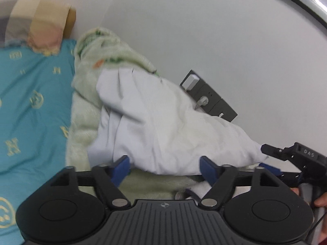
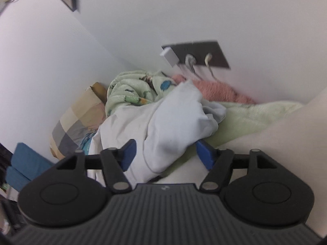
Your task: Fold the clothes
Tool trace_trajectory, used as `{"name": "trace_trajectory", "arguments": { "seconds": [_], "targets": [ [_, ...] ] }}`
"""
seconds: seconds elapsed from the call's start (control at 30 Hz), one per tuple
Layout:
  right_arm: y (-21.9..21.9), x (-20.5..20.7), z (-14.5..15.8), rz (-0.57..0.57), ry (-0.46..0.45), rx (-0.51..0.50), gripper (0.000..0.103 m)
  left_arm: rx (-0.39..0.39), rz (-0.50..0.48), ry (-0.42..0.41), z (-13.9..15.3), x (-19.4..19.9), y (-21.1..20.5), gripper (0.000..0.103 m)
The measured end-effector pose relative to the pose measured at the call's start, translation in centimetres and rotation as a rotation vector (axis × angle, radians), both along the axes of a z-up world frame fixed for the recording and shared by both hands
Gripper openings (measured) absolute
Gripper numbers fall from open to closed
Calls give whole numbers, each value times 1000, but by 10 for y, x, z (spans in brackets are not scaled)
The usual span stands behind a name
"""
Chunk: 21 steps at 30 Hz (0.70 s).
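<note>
I have both grippers spread wide, gripping nothing, my left gripper (image 1: 165, 166) and right gripper (image 2: 165, 153) each straddling the near edge of the crumpled white shirt (image 1: 155, 122) heaped straight ahead on the green blanket (image 1: 81, 126).

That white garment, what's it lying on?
The white garment lies bunched on a pale green fleece blanket. Whatever is beneath the bunch itself is covered.
</note>
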State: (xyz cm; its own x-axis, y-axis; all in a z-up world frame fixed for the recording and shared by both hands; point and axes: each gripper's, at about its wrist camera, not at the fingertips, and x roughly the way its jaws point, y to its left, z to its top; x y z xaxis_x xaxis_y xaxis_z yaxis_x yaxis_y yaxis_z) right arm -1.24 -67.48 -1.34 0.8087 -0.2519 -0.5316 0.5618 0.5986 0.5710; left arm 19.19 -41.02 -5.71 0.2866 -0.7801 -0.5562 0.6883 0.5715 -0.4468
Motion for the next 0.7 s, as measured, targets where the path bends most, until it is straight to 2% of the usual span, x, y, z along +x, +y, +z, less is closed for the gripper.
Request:
{"name": "trace_trajectory", "arguments": {
  "seconds": [0.13, 0.17, 0.2, 0.4, 0.53, 0.7],
  "targets": [
    [41, -18, 31, 40, -8, -114, 70, 4, 26, -131, 41, -44, 24, 99],
    [51, -24, 39, 45, -19, -136, 73, 3, 37, -170, 50, -55, 31, 102],
    [61, -30, 46, 51, -29, -158, 82, 2, 47, -207, 59, -67, 38, 102],
    [124, -64, 79, 99, -46, -322, 81, -6, 86, -316, 101, -134, 78, 103],
    [154, -85, 84, 131, -45, -379, 81, 16, 112, -372, 113, -174, 98, 103],
    [184, -107, 83, 137, -38, -461, 81, 38, 135, -390, 114, -206, 115, 103]
  ]
}}
